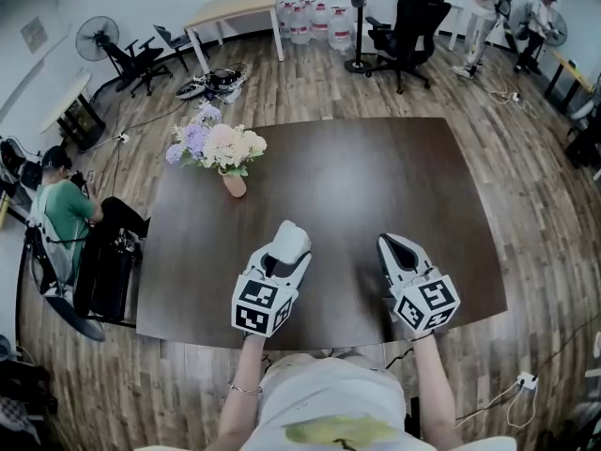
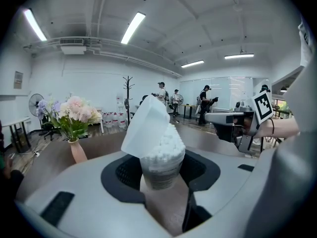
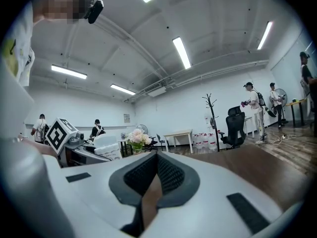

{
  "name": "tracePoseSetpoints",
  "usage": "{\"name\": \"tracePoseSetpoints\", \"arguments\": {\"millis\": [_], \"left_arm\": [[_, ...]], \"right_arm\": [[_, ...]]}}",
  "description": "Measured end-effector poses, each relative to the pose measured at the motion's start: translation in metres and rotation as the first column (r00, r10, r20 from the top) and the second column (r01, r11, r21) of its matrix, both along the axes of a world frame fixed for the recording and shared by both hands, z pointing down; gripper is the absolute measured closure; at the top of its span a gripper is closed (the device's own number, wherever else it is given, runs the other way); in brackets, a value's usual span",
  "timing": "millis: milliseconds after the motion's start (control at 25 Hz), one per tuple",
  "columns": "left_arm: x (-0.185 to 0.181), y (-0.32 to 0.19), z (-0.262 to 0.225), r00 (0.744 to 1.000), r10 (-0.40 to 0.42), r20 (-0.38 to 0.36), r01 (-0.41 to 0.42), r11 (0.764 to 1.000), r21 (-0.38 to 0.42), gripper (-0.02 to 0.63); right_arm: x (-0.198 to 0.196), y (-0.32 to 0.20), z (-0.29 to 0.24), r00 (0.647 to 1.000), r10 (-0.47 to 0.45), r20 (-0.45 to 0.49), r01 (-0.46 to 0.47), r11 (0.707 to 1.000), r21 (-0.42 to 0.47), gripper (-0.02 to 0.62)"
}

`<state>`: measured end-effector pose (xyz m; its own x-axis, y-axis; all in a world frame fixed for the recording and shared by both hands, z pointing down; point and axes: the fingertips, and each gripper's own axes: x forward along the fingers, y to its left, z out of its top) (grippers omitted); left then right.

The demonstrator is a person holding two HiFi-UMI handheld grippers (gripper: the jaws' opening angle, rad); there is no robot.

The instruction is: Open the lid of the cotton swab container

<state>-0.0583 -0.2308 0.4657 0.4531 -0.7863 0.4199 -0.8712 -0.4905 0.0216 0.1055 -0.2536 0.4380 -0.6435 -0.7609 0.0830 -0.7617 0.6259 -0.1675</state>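
Your left hand-held gripper is grasping the clear round plastic cotton swab container, packed with white swab tips, over the dark brown wooden worktop near its 6 o'clock edge. The container's white flip lid stands open, tilted toward 11 o'clock. At the container's 3 o'clock, your right hand-held gripper is clenched on nothing.

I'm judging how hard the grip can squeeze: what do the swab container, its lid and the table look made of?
The cotton swab container seems to be thin clear plastic: the white swabs show through its wall. The lid, flipped up, looks like milky, frosted plastic. The table has a dark brown matte wood-look top; whether it is solid wood or laminate cannot be told.
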Motion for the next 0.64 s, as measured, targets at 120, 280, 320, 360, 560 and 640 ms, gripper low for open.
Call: {"name": "tracePoseSetpoints", "arguments": {"millis": [120,280,320,360,560,640], "left_arm": [[-0.003,-0.001,-0.003,1.000,-0.012,-0.004,0.012,1.000,0.007,0.395],[-0.006,-0.002,-0.004,1.000,-0.022,-0.005,0.022,1.000,0.006,0.396],[-0.007,-0.002,-0.004,1.000,-0.025,-0.006,0.025,1.000,0.006,0.396],[-0.007,-0.002,-0.004,1.000,-0.026,-0.006,0.026,1.000,0.007,0.394],[-0.006,-0.004,-0.002,1.000,-0.031,-0.002,0.031,1.000,0.004,0.394],[-0.004,-0.004,-0.002,0.999,-0.032,0.001,0.032,0.999,0.002,0.394]], "right_arm": [[0.007,-0.002,-0.001,1.000,0.024,0.004,-0.024,1.000,0.010,0.574],[0.017,-0.003,0.000,0.998,0.063,0.013,-0.063,0.998,0.011,0.574],[0.018,-0.003,0.000,0.997,0.070,0.016,-0.070,0.998,0.011,0.574],[0.019,-0.003,0.000,0.997,0.074,0.018,-0.074,0.997,0.012,0.574],[0.024,-0.004,0.001,0.996,0.084,0.020,-0.084,0.996,0.012,0.574],[0.028,-0.005,0.001,0.996,0.088,0.021,-0.089,0.996,0.011,0.574]]}}
